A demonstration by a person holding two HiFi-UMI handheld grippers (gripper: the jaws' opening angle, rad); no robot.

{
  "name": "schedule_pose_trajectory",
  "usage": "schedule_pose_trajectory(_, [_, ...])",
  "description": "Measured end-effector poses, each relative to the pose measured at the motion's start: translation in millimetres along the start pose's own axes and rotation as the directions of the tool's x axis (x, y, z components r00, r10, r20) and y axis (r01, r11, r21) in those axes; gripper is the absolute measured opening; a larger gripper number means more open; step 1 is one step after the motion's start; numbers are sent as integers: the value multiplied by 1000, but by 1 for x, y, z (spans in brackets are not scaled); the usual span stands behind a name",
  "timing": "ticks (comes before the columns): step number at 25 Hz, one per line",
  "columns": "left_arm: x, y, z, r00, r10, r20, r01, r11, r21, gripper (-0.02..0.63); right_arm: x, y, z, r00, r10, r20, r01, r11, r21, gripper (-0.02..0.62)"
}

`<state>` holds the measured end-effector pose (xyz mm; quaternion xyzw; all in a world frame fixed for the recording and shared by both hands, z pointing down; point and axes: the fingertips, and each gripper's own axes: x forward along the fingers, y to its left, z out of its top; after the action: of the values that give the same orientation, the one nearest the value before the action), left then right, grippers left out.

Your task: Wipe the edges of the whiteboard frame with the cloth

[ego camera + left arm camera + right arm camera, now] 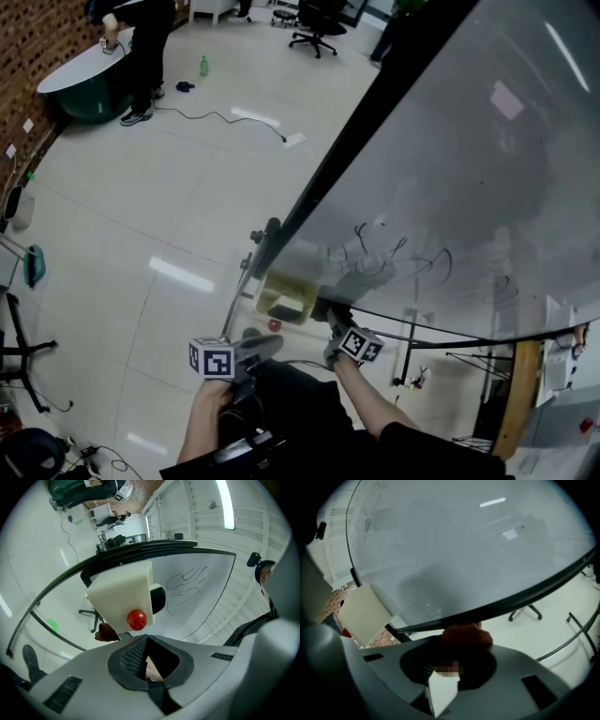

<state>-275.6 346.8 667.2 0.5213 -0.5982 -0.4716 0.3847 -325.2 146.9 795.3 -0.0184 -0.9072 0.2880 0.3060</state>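
At the whiteboard frame (511, 602), right claw (461, 643) clamps the cloth (466, 633).

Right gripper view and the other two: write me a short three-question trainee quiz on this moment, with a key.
1. Multiple choice: what does the right claw hold? A) a marker; B) a reddish-brown cloth; C) nothing.
2. True or false: the whiteboard is blank, with no writing on it.
3. Short answer: what colour is the small ball on the cream box?
Key: 1 B. 2 false: dark scribbles show near its lower edge. 3 red.
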Motion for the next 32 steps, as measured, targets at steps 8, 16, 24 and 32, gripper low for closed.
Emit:
schedule_pose_trajectory(8, [3, 1, 1, 996, 42, -85, -40, 999, 24, -5, 12, 35, -8, 992, 114, -53, -114, 993, 14, 95])
schedule_pose_trajectory(16, [-1, 3, 1, 994, 42, -99, -40, 999, 22, -5, 17, 46, -10, 981, 173, -92, -177, 984, -31, 95])
schedule_pose_trajectory(24, [-25, 5, 10, 982, -56, -181, 49, 998, -44, -5, 23, 42, -10, 997, 78, 18, -78, 997, -7, 97])
schedule_pose_trajectory(32, [-76, 13, 43, 961, -39, -274, 43, 999, 6, -5, 23, 54, -13, 985, -32, 172, 26, 999, 41, 100])
